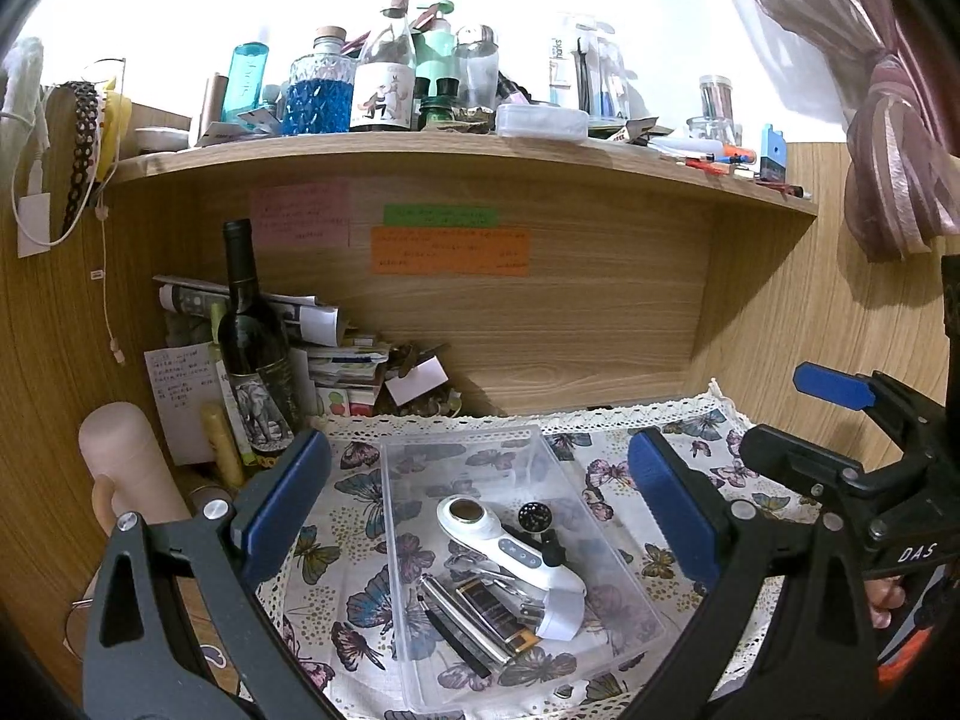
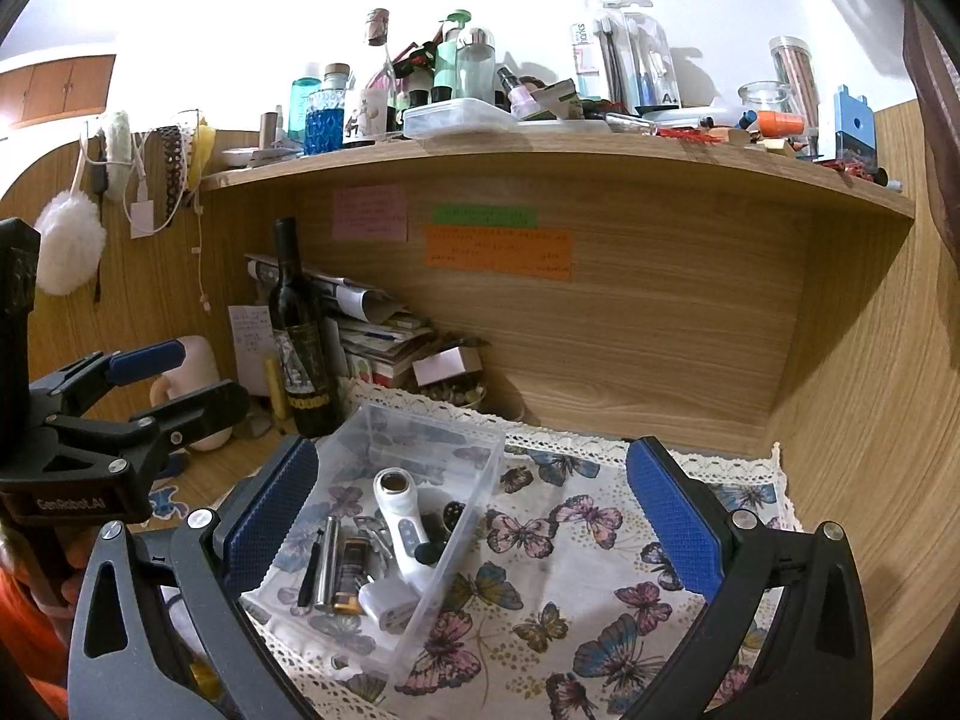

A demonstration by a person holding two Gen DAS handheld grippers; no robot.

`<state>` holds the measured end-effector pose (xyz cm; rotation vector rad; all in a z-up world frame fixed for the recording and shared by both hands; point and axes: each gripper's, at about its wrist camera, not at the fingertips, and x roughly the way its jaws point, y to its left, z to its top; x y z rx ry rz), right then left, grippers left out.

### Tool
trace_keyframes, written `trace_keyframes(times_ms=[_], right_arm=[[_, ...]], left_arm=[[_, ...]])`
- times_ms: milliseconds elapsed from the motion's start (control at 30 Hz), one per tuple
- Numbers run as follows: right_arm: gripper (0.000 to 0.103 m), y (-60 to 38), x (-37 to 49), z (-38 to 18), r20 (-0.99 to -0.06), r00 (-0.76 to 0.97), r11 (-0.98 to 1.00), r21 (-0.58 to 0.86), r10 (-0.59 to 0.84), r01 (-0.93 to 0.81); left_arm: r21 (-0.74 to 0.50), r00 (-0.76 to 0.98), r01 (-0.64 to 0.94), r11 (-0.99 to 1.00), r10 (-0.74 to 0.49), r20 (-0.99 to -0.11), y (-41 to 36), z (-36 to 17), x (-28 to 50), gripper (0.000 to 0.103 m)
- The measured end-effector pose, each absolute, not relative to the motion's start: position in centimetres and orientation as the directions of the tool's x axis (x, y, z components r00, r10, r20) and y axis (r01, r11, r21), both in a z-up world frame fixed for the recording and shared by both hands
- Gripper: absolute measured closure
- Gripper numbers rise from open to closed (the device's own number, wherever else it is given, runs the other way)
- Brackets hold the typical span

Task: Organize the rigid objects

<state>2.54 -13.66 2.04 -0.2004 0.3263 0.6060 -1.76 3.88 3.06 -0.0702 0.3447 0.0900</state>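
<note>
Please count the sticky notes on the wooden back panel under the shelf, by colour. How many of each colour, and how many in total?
Pink sticky note: 1
Green sticky note: 1
Orange sticky note: 1
Total: 3

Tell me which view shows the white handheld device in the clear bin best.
The left wrist view. There the white handheld device lies near the centre of the clear plastic bin, with its round brown head and button row plain. The right wrist view shows it smaller and foreshortened, its lower end seen through the bin wall.
</note>
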Motion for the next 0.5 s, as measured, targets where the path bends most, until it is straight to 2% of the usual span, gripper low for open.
trace_keyframes(times_ms=[500], right_arm=[[0.0, -13.59, 2.57, 1.86, -0.363, 0.774, 0.808, -0.085, 0.519, -0.582]], left_arm=[[-0.054, 0.937, -0.086, 0.995, 0.062, -0.343, 3.63, 2.92, -1.67, 0.002]])
